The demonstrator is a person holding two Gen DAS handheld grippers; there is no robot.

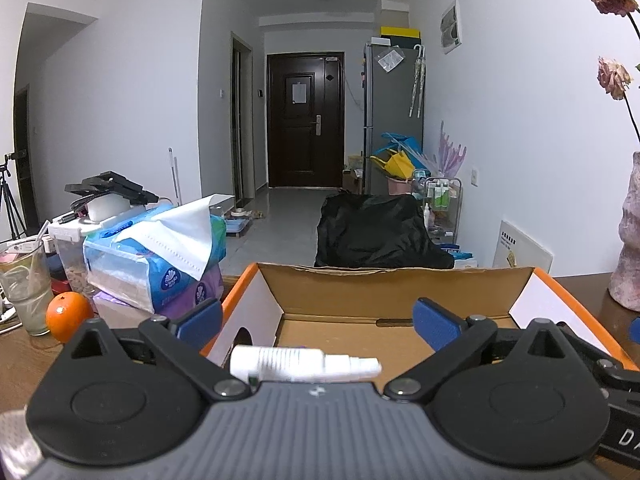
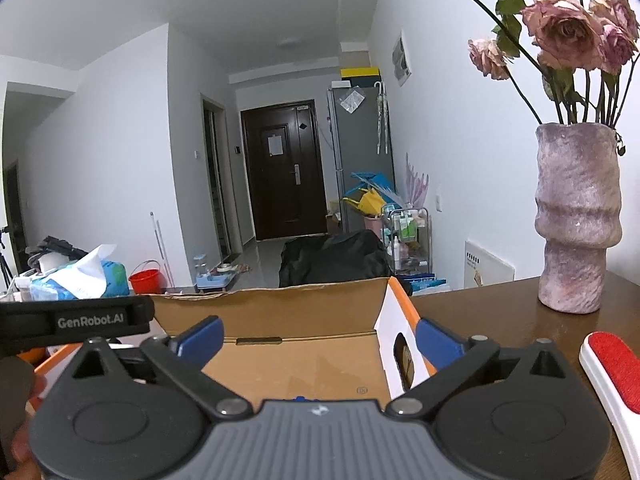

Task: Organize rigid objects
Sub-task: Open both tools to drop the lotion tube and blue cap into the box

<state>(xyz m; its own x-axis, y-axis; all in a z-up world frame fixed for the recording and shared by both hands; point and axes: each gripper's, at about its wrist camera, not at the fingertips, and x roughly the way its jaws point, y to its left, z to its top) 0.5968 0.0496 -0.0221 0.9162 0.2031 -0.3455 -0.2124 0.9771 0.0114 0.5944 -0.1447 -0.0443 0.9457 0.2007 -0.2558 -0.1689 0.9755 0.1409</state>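
The brown table (image 2: 480,308) stood before a long hallway, and on it sat an open cardboard box (image 1: 400,288) with orange edges, which serves here as the landmark. A white spray bottle (image 1: 304,362) lay on its side inside the box at the near left corner, its long axis running across the box, nozzle toward the right. The left gripper (image 1: 318,316) hung just over the box's near edge with its jaws spread wide and nothing between the pads, and the bottle lay just below and between them. The right gripper (image 2: 320,334) hung over the near right part of the box, jaws likewise spread and empty. Outside the box, just beyond its right wall, lay a lint brush (image 2: 612,372) with a red face, its long axis running toward the camera. It was probably the next thing to go in, and the right gripper was the nearer. A vase (image 2: 576,220) stood farther back on that side.
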